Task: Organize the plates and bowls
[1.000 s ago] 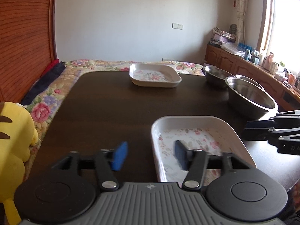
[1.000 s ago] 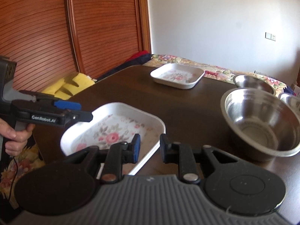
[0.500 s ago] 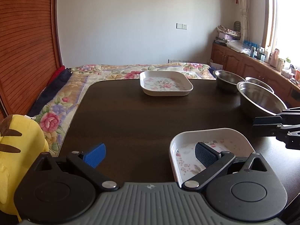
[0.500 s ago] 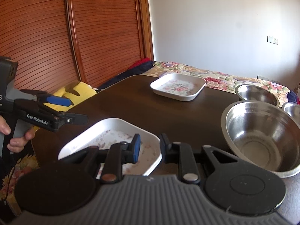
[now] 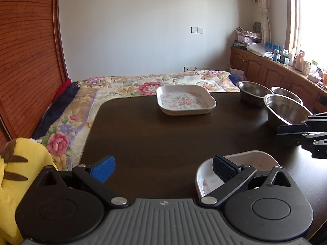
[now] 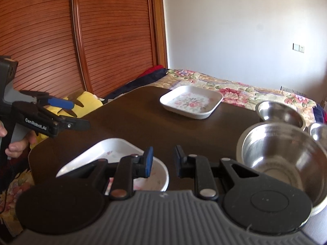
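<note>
The near plate (image 6: 114, 153) sits at the table (image 5: 163, 138) edge, so a bump from either tool could knock it off. The far plate (image 5: 185, 100) rests across the table, and three metal bowls (image 6: 284, 153) sit on the right side. The left gripper (image 5: 161, 168) is wide open and holds nothing. The right gripper (image 6: 163, 161) is open only a little and empty too. A second ago the left gripper was less open and closer over the near plate; now it is pulled back.
</note>
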The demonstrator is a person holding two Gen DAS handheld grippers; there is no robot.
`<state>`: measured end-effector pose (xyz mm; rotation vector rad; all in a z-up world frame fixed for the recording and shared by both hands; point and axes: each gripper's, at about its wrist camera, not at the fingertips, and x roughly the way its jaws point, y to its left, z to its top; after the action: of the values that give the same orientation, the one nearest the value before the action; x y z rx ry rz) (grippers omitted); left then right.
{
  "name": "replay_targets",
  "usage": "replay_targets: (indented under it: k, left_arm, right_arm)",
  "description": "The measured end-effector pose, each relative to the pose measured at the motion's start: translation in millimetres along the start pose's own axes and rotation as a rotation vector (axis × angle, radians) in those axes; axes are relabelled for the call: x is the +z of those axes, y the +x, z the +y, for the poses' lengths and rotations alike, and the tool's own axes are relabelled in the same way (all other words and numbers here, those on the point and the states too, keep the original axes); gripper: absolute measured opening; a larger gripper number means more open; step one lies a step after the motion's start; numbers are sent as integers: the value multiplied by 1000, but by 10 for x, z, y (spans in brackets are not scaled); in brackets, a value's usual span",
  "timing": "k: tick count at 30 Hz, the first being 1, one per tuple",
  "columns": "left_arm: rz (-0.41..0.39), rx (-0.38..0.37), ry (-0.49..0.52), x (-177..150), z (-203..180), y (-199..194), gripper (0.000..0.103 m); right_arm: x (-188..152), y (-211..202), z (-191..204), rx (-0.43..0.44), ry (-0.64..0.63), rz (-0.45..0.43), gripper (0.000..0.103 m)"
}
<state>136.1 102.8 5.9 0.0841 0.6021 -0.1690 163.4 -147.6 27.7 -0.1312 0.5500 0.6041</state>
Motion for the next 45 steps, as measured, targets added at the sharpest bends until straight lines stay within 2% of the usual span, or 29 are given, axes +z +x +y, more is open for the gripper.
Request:
replay_targets:
  k: [8, 12, 14, 16, 20, 27, 30, 31, 35, 38, 45]
  left_arm:
    - [-21, -11, 18, 329, 107, 115, 103]
    - [-47, -66, 6, 481, 175, 176, 103]
    - [-49, -82, 6, 563, 192, 235, 99]
    - [-43, -97, 10, 645, 207, 303, 90]
    - [-39, -115, 29, 756, 202, 454, 83]
    - [-10, -115, 50, 895, 159, 846, 61]
    - [4, -104, 45, 946, 158, 1032, 42]
    - [12, -105, 40, 965, 166, 1098, 39]
    - [21, -111, 28, 1045, 175, 1304, 34]
    - [31, -103, 29, 1091, 168, 1443, 31]
    - [70, -107, 5, 1128, 207, 1751, 25]
  right_arm:
    - [352, 102, -124, -14, -32, -26, 24]
    - [524, 195, -211, -21, -34, -29, 24]
    - [586, 245, -259, -22, -31, -24, 24]
    - [647, 311, -303, -27, -32, -16, 24]
    - [751, 482, -400, -42, -26, 2, 24]
    - [876, 810, -567, -67, 13, 42, 24]
    - [928, 956, -625, -83, 19, 60, 24]
    - [938, 1004, -647, -87, 24, 68, 24]
    - [958, 1175, -731, -101, 47, 96, 25]
    - [961, 1296, -781, -111, 69, 123, 39]
    - [988, 1517, -882, -134, 78, 181, 39]
